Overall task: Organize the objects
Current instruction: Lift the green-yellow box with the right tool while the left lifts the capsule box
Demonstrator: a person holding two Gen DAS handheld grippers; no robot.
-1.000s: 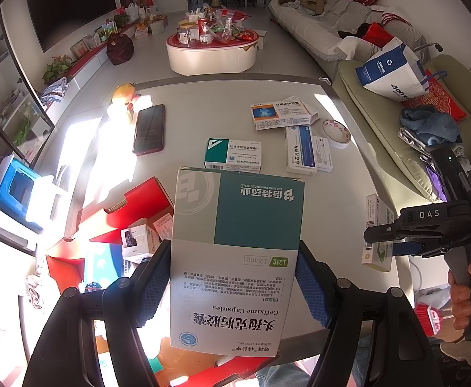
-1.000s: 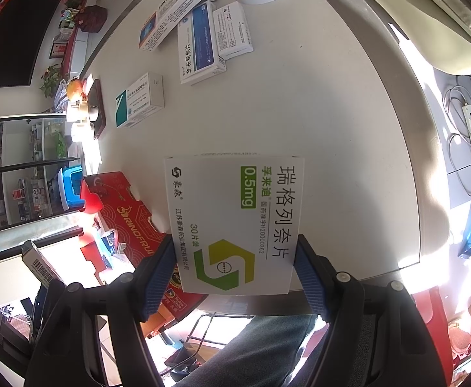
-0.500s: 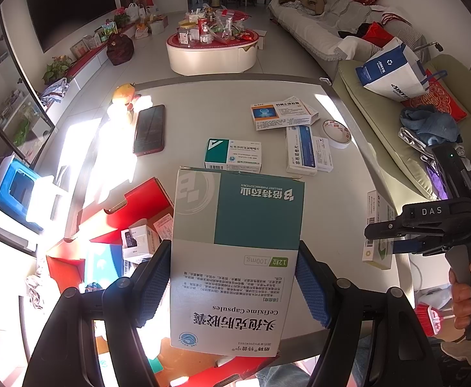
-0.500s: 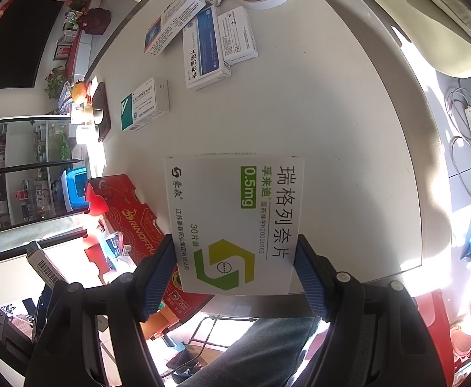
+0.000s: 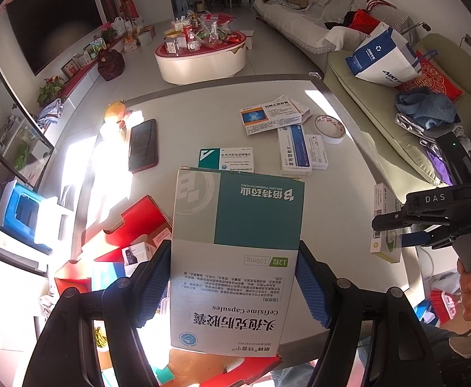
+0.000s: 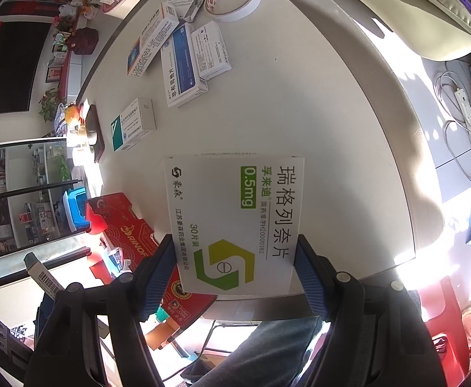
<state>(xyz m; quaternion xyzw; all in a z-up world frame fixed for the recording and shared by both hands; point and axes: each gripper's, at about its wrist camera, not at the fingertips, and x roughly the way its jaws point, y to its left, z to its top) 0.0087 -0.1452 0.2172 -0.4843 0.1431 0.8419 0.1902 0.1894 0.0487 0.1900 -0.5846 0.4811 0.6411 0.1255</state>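
Observation:
My left gripper [image 5: 232,277] is shut on a teal-and-white Cefixime capsule box [image 5: 235,245], held above the table's near edge. My right gripper [image 6: 235,264] is shut on a white box with a green logo [image 6: 235,222]; it also shows in the left wrist view [image 5: 385,229] at the right. A red open carton [image 5: 125,235] with small boxes inside sits below the table's left edge; it also shows in the right wrist view [image 6: 128,235]. Loose medicine boxes lie on the white table [image 5: 203,119]: a green-and-white one [image 5: 227,159], a blue-striped one [image 5: 295,151] and an orange-blue one [image 5: 272,117].
A tape roll [image 5: 330,125], a dark phone [image 5: 143,145] and a fruit [image 5: 115,111] lie on the table. A blue stool [image 5: 22,216] stands left of it, a sofa [image 5: 413,106] right. A power strip with cable [image 6: 464,109] lies on the floor.
The right gripper with its box has drifted slightly away from the table's far items; the right wrist view has shifted a little. The left gripper holds still.

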